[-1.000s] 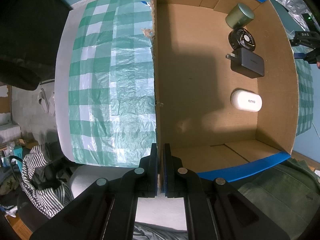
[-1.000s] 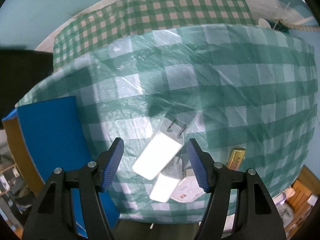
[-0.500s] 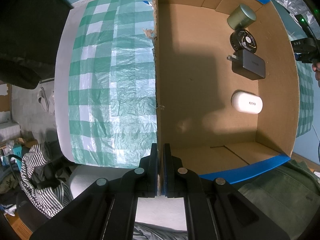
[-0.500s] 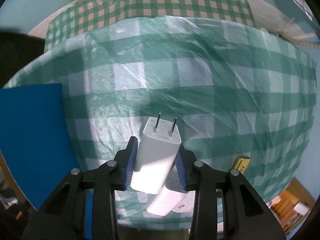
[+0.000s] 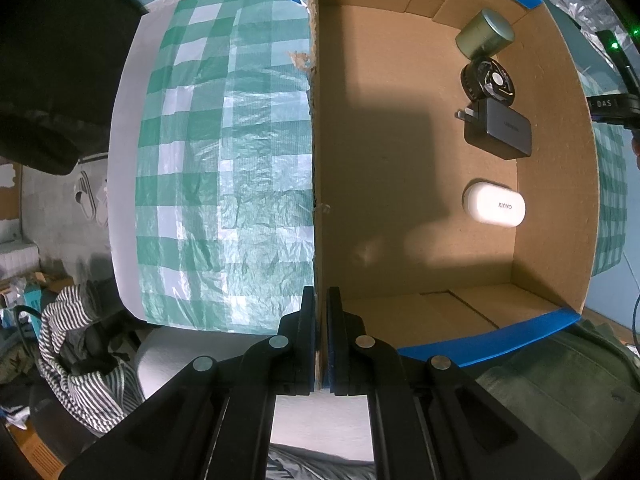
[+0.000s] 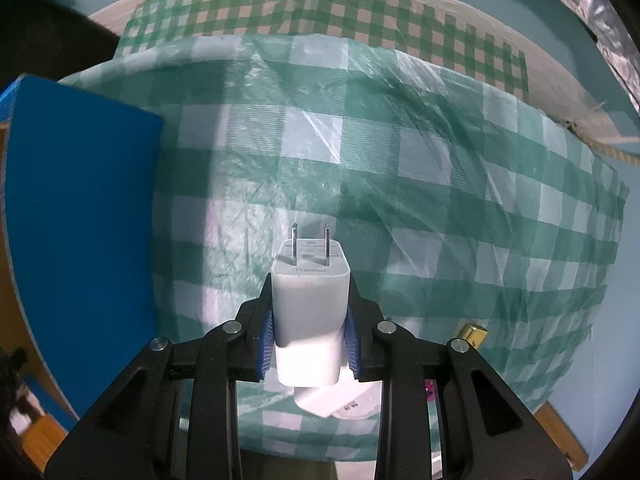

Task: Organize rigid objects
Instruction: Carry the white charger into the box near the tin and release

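The right gripper (image 6: 309, 334) is closed narrowly on a smooth white charger (image 6: 309, 312), its two metal prongs pointing away, above the crinkled green-checked plastic cloth (image 6: 400, 200). The left gripper (image 5: 321, 344) pinches the corrugated wall of the cardboard box (image 5: 316, 160). Ahead to its right, inside, lie a glossy white oval case (image 5: 494, 204), a black adapter (image 5: 498, 130) and a metallic cylinder (image 5: 484, 38).

table (image 6: 400, 184) – checked cloth, cardboard box (image 5: 440, 184), chargers
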